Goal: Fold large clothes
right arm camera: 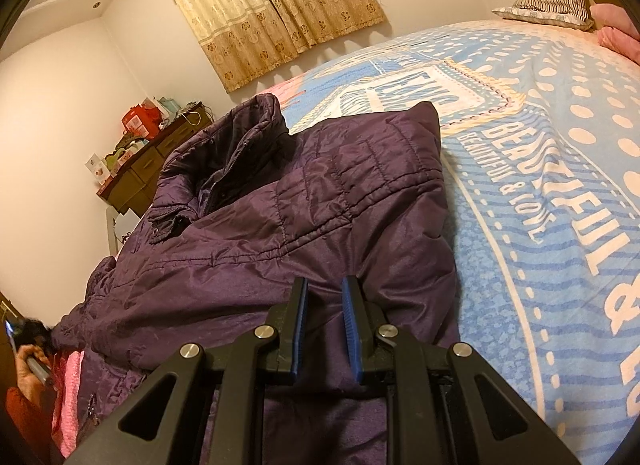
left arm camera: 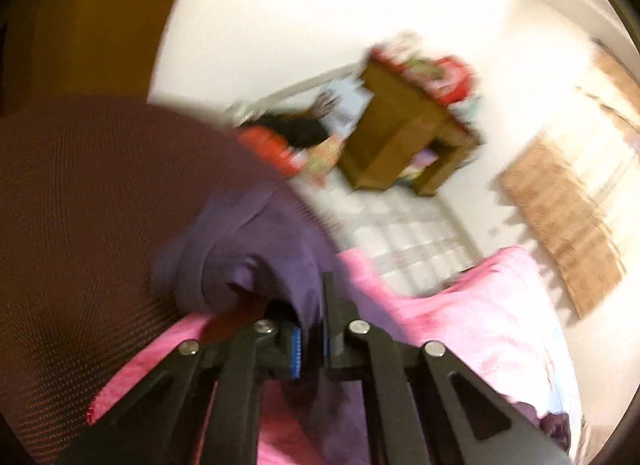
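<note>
While pinched, jacket [left arm camera: 256, 261] between tool [left arm camera: 311, 339] tips

The whole left wrist view is smeared by motion blur — the wooden table [left arm camera: 404, 133] at upper centre and the clutter on it cannot be made out. In the right wrist view the purple jacket [right arm camera: 260, 233] runs off the bottom edge, and at the lower left a hand [right arm camera: 30, 369] is cut off by the frame — what it holds is too blurred to tell.

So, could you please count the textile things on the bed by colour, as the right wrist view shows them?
Purple: 1, the quilted jacket
Blue with white print: 1, the bed cover
Pink: 1, the blanket at the bed's left edge
Patterned white: 1, the pillow
Total: 4
</note>
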